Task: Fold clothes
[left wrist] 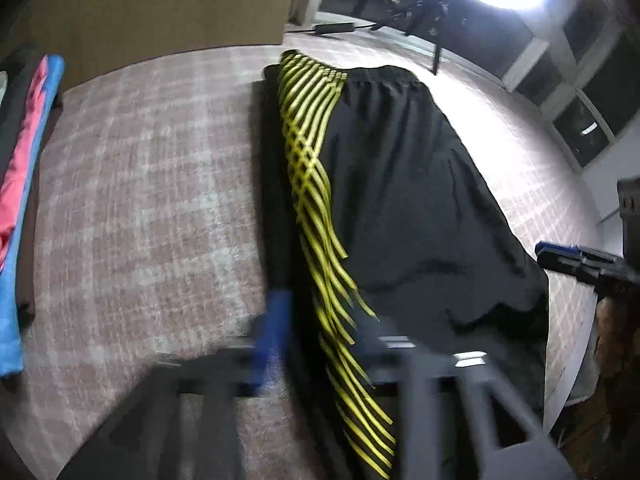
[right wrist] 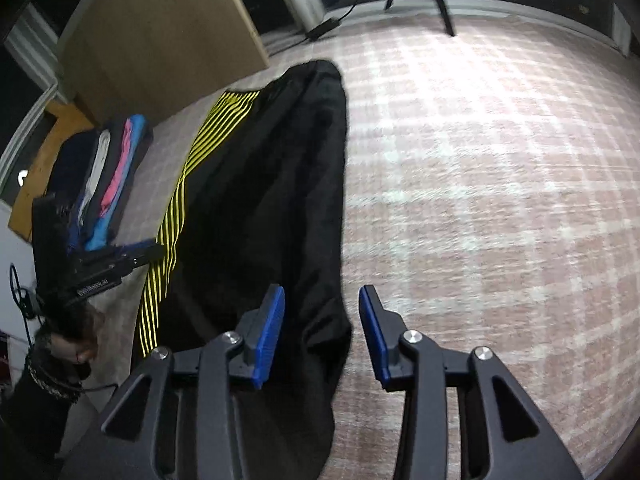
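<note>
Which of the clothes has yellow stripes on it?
The black shorts with wavy yellow stripes, lying spread on the checked bedcover. The folded clothes in the stack beside them are plain pink, blue, white and dark.

Right gripper (right wrist: 322,322) spread wide over black shorts (right wrist: 276,184) on plaid cloth (right wrist: 480,180); folded pile (right wrist: 108,176) far left.

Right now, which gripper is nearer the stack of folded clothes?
Left. The left gripper is at the striped edge of the black shorts, right beside the stack of folded clothes. The right gripper is at the shorts' opposite edge, jaws open.
</note>
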`<state>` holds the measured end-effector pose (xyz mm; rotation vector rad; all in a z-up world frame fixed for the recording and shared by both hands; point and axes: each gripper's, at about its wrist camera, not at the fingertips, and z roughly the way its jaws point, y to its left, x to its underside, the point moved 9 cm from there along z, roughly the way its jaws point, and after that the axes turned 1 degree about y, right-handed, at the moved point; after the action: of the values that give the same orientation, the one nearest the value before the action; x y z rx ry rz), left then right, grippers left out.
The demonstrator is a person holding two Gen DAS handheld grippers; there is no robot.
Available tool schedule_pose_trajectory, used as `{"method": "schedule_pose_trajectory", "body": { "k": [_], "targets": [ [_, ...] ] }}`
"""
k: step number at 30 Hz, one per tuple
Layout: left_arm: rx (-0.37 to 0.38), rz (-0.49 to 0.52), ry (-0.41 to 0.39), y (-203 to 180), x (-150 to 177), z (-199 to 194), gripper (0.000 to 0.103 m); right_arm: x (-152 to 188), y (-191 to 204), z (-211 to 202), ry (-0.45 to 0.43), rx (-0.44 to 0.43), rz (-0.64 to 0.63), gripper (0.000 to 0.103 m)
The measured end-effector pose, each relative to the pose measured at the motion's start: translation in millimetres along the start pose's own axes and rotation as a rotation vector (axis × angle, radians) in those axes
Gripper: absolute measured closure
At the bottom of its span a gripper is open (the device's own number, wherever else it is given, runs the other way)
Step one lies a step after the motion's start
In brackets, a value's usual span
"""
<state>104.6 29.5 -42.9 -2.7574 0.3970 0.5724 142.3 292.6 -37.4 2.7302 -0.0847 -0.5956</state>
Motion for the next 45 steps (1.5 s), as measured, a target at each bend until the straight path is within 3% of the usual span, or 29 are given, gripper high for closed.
{"method": "schedule_pose_trajectory", "body": {
  "k": [3,16,17,18,20,28,33,38,45],
  "targets": [
    [-0.044,-0.010,-0.024,4,-2,-5,0.049,1,1,7,0.021,0.006,-0.017,0.064],
    [-0.072,0.022,0.008,-2,5,15,0.049,9,11,28,0.079,0.022,-0.142,0.066],
    [-0.069,0.022,0.006,-1,4,15,0.052,9,12,28,0.080,0.020,-0.155,0.079],
    [-0.065,0.023,0.004,-1,4,15,0.054,10,13,29,0.086,-0.002,-0.149,0.085],
    [-0.056,0.020,0.000,0,3,15,0.070,11,15,30,0.089,-0.029,-0.141,0.086],
    [0.044,-0.013,0.015,-1,2,20,0.099,10,12,27,0.070,-0.119,-0.071,0.093],
    [0.151,-0.111,0.003,-2,3,7,0.100,3,18,17,0.024,-0.180,-0.027,0.094],
    [0.215,-0.131,-0.097,-7,-21,-36,0.100,-7,23,-8,-0.045,-0.219,-0.005,0.095],
    [0.301,-0.157,-0.241,-13,-55,-100,0.100,-42,50,-77,-0.212,-0.324,-0.014,0.095]
  ]
}}
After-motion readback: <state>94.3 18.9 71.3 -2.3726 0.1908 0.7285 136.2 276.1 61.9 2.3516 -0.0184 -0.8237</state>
